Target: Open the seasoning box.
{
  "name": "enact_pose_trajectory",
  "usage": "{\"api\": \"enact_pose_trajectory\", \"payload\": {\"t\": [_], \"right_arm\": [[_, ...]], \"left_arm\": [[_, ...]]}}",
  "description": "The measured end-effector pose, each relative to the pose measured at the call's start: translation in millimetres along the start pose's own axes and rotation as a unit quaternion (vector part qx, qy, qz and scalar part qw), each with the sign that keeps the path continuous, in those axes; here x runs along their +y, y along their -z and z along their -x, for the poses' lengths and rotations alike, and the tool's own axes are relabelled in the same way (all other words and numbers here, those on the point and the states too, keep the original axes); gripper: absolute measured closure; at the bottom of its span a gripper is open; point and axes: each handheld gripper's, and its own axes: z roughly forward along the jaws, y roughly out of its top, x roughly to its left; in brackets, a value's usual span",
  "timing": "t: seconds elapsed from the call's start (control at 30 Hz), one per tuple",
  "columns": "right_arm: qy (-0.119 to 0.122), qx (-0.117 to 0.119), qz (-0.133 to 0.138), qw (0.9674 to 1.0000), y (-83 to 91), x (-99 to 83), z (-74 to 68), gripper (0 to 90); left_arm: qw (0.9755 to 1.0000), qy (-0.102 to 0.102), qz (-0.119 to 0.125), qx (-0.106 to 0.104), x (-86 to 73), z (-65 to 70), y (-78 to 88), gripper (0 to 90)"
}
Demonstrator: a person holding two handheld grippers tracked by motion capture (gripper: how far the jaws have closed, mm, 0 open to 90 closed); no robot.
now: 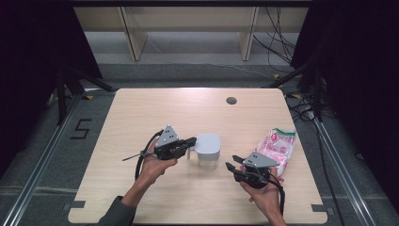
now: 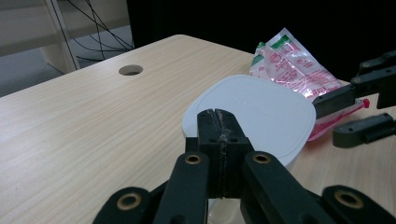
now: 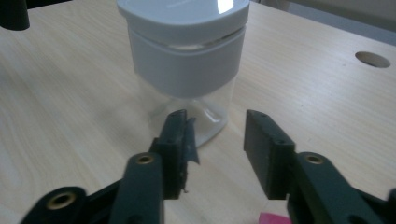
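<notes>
Right gripper view puts the jar (image 3: 187, 70) straight ahead of the half-open, empty right gripper (image 3: 215, 144), while the clenched left gripper (image 1: 190, 141) sits at its lid.

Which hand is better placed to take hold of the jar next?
Right, probably. The right tongs stand open, empty, aimed at the clear jar just ahead. The left tongs are shut at the jar's white lid, with no gap to take it.
</notes>
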Motion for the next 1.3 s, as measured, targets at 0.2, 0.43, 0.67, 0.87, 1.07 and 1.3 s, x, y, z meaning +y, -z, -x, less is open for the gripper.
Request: {"api": "enact_pose_trajectory", "payload": {"t": [0.2, 0.43, 0.67, 0.87, 1.07, 1.3], "right_arm": [[0.015, 0.006, 0.014, 0.9998, -5.4, 7.1, 2.7, 77.4], [0.024, 0.012, 0.016, 0.9995, -8.6, 14.4, 2.3, 89.3], [0.024, 0.019, 0.027, 0.9992, -12.4, 19.6, 4.4, 90.0], [0.035, 0.030, 0.029, 0.9985, -15.8, 26.4, 3.0, 90.0], [0.033, 0.028, 0.029, 0.9987, -18.6, 29.1, 1.5, 90.0], [0.048, 0.026, 0.034, 0.9979, -20.3, 37.3, -5.2, 90.0]], "left_arm": [[1.0000, -0.001, 0.001, 0.001, -0.2, 0.0, -0.1, 89.2], [1.0000, 0.001, 0.001, 0.003, -1.0, -0.4, 0.8, 89.2], [1.0000, -0.004, 0.002, 0.002, -1.8, -2.1, 1.8, 89.1], [1.0000, -0.005, 0.001, 0.004, -2.0, -2.1, 2.0, 89.2], [1.0000, -0.006, 0.002, 0.005, -2.3, -2.0, 2.0, 89.2], [1.0000, -0.006, 0.001, 0.007, -2.7, -1.5, 2.2, 89.1]]}}
